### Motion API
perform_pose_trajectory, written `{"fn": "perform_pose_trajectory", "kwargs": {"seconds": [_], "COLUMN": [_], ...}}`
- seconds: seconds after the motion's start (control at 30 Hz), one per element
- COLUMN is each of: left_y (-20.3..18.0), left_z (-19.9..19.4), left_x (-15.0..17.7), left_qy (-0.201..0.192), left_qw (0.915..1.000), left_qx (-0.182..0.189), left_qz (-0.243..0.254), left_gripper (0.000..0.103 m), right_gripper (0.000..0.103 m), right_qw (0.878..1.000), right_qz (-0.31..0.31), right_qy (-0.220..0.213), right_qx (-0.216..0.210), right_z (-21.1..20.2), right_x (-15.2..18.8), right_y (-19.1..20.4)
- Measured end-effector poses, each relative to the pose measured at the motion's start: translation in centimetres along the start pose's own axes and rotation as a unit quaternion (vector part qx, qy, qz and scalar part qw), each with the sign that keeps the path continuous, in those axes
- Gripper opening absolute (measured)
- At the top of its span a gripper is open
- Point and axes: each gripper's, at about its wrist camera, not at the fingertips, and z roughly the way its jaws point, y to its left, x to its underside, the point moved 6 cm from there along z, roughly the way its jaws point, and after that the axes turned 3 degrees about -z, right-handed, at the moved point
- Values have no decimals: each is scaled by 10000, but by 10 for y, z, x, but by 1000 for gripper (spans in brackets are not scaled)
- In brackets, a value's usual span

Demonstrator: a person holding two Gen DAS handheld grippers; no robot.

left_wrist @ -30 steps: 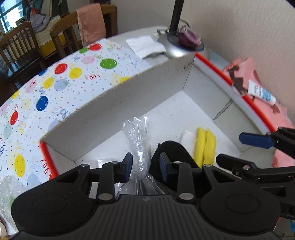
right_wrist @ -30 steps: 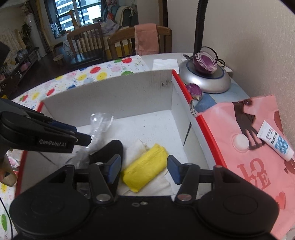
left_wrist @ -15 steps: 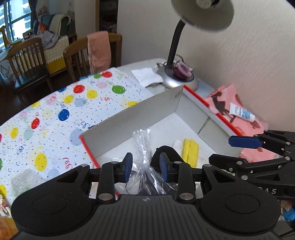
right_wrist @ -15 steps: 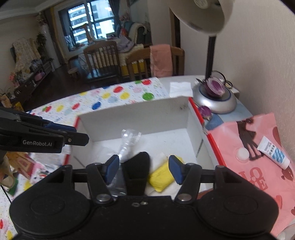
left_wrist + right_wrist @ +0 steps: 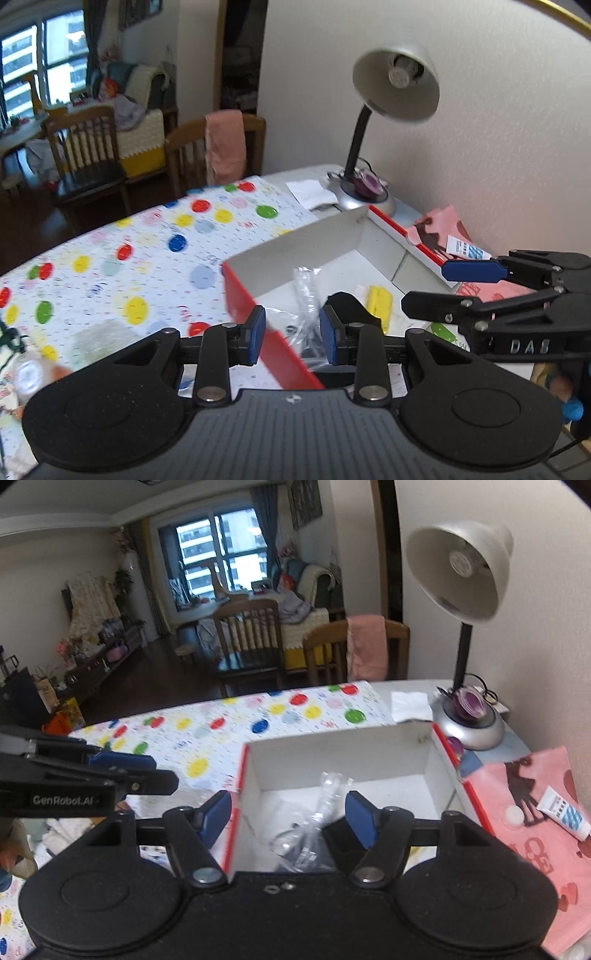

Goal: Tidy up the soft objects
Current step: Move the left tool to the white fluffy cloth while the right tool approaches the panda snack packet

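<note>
Left gripper (image 5: pixel 291 334) raised above box (image 5: pixel 295 243), empty, pads apart; right gripper (image 5: pixel 286 818) alongside, wide, empty, level

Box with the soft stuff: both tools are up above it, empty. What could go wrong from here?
1. The lamp shade hangs high beside the box; a raised right tool could knock it.
2. The clear plastic bag stands up inside the box; a descending left tool might snag it and drag the black item out.
3. The two tools sit close together, so crossing paths risks a collision.
</note>
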Motion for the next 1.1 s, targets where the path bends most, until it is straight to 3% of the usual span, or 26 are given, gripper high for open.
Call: {"fn": "perform_pose_trajectory", "kwargs": {"seconds": [0.13,0.17,0.2,0.23,0.4,0.6,0.73,0.83,0.9,1.1], "left_y": [15,18,22,26,52,95,127,148,163,209], "left_z": [-32,-38,-45,-51,-77,-105,-121,-127,-132,-138], "left_x": [13,15,19,22,40,63,79,90,97,122], "left_qy": [-259,-298,-335,-371,-384,-504,-599,-659,-721,-728], "left_qw": [9996,9995,9993,9992,9990,9975,9961,9948,9933,9897], "left_qx": [-109,-134,-147,-154,-68,-426,-425,-462,-484,-620], "left_qz": [3,-1,-8,-30,-198,-238,-484,-628,-764,-1068], "left_gripper": [33,50,75,80,81,86,87,97,102,102], "right_gripper": [72,73,74,75,81,87,96,102,103,103], "right_qw": [9998,9996,9995,9993,9982,9965,9958,9949,9946,9978], "right_qz": [-112,-132,-145,-155,-225,-389,-497,-576,-640,-431], "right_qy": [-121,-136,-144,-162,-227,-242,-232,-167,-115,240], "right_qx": [-145,-193,-245,-290,-500,-693,-739,-805,-805,-438], "right_z": [-9,-10,-10,-11,-8,-3,1,8,14,43], "right_x": [-2,-3,-3,-2,2,11,16,21,26,45], "right_y": [25,32,38,45,77,116,137,151,159,166]}}
